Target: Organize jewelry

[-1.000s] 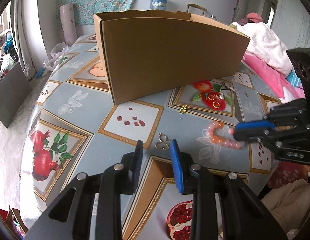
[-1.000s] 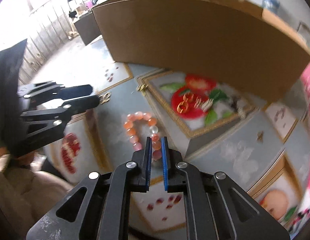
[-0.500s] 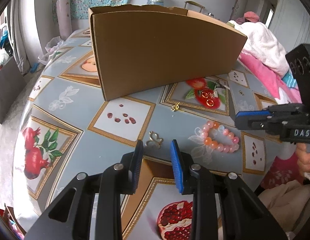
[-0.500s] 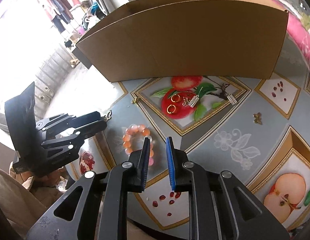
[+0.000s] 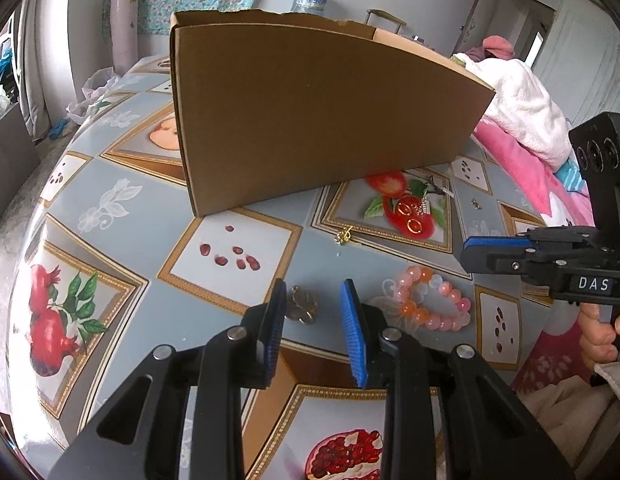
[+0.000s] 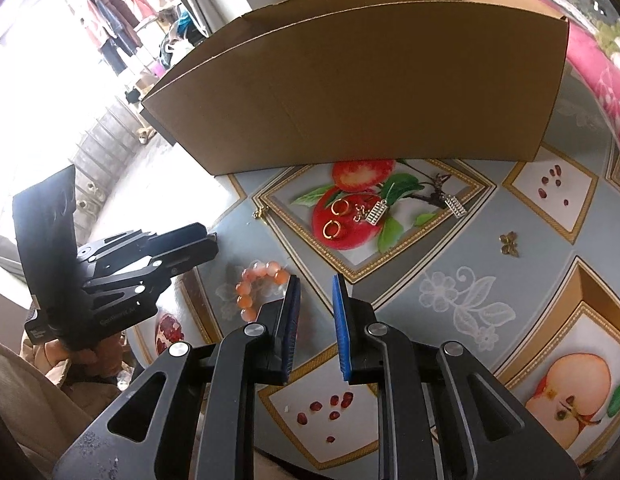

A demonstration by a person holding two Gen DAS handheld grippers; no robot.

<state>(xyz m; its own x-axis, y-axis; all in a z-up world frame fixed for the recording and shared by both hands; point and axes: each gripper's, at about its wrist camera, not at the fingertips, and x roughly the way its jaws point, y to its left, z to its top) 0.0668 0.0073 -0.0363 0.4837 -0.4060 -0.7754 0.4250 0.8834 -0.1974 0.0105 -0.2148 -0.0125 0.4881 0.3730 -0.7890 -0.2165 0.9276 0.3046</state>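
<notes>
Left wrist view: left gripper [image 5: 313, 320] at lower centre, fingers [image 5: 274, 320] parted a modest way, nothing gripped. Small bronze butterfly charm [image 5: 303, 309] flat on the surface [image 5: 121, 240], seen in the gap near the fingertips, closer to the left finger; contact not clear. Pink and orange bead bracelet [image 5: 428, 300] just right of the right finger, lying flat and apart from it. Right gripper [image 5: 494, 254] entering from the right edge, above the bracelet, a hand [image 5: 602, 330] around its handle at lower right. Tiny gold charm [image 5: 344, 235] above centre, two gold rings [image 5: 408, 216] farther up on the printed red fruit, silver pendant [image 5: 426, 205] just beside them. Cardboard box [image 5: 310, 120] upright across the upper middle.

Right wrist view: right gripper [image 6: 314, 312] at lower centre, fingers [image 6: 290, 312] just opened to a narrow gap, nothing between them but bare surface [image 6: 430, 320]. Bracelet [image 6: 259, 284] left of the left fingertip, partly hidden behind it. Rings [image 6: 336, 218] and silver pendant [image 6: 376, 211] well above the fingertips; a second silver pendant [image 6: 456, 205] to their right. Second butterfly charm [image 6: 509, 243] at right of centre. Left gripper [image 6: 197, 244] at the left edge. Box [image 6: 370, 92] filling the upper frame.
</notes>
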